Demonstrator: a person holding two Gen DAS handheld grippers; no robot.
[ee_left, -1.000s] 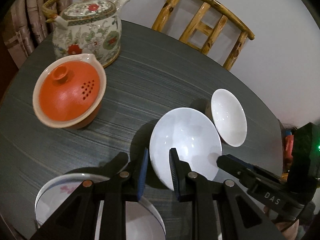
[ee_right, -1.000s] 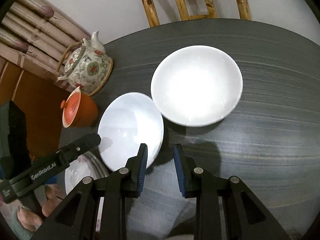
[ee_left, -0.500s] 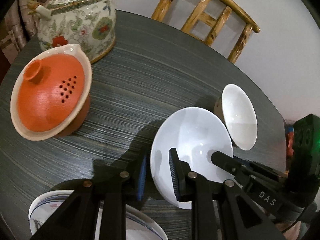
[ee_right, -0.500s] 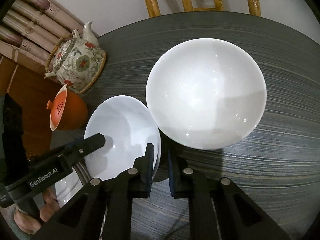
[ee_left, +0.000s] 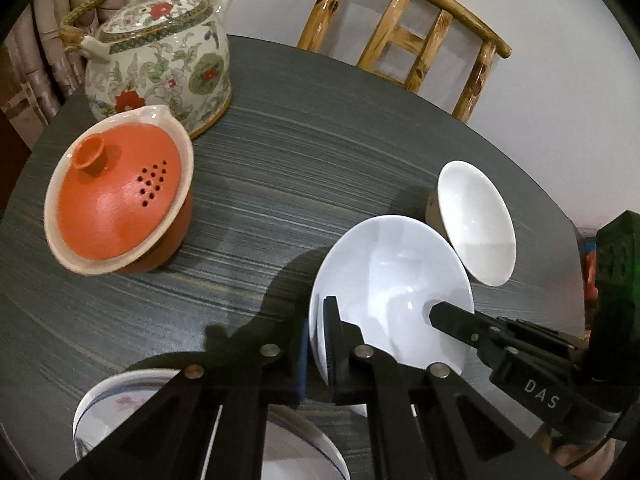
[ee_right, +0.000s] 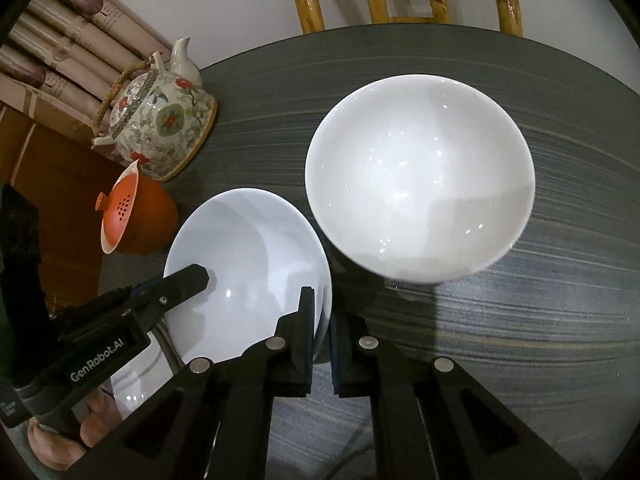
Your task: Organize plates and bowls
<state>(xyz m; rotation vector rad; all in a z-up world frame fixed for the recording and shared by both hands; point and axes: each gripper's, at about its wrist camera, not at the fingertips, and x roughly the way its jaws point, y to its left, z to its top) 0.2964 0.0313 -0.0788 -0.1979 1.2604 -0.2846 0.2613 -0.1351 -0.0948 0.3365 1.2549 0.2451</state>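
Both the left gripper (ee_left: 318, 344) and the right gripper (ee_right: 322, 336) pinch opposite rims of the pale-blue bowl (ee_left: 390, 296), just beyond a floral-rimmed plate (ee_left: 120, 400) at the round table's (ee_left: 300, 152) near edge, with the white bowl (ee_right: 420, 184) farther right.

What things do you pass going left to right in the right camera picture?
Orange pot → teapot → pale bowl → white bowl.
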